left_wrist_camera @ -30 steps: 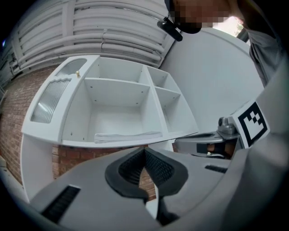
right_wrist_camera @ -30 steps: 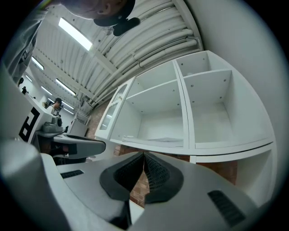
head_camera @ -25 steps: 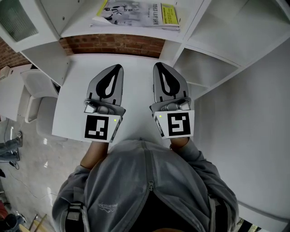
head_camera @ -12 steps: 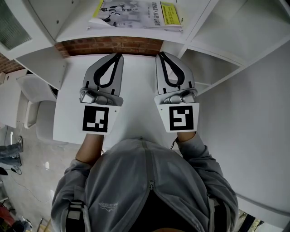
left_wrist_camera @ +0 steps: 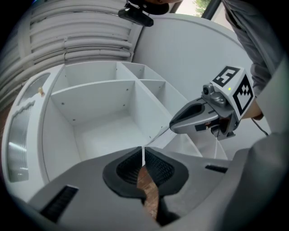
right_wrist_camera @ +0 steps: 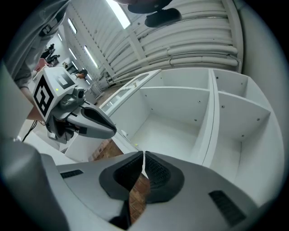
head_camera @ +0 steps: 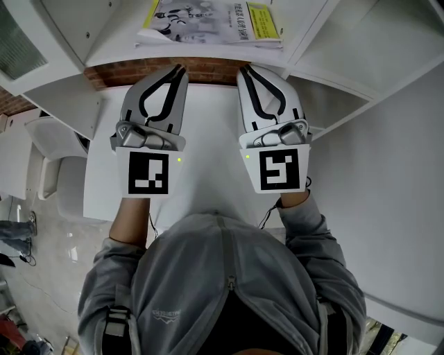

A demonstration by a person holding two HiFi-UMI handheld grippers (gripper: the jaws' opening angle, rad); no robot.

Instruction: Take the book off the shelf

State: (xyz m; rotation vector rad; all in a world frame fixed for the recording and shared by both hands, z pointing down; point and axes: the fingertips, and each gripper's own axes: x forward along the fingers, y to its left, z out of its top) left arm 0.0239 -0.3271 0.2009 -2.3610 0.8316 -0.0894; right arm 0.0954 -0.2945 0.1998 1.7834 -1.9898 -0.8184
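Our left tongs (head_camera: pixel 182 69) and right tongs (head_camera: pixel 244 69) are held side by side, both closed on nothing. The book (head_camera: pixel 208 21) lies flat on the shelf (head_camera: pixel 114 47), just beyond their tips, untouched.

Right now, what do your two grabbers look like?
Both the left gripper and right gripper are grey shells with black loop-shaped trim and black ribbed pads. Each carries a white cube printed with black squares, and a small green light. The person wears a grey zipped hoodie.
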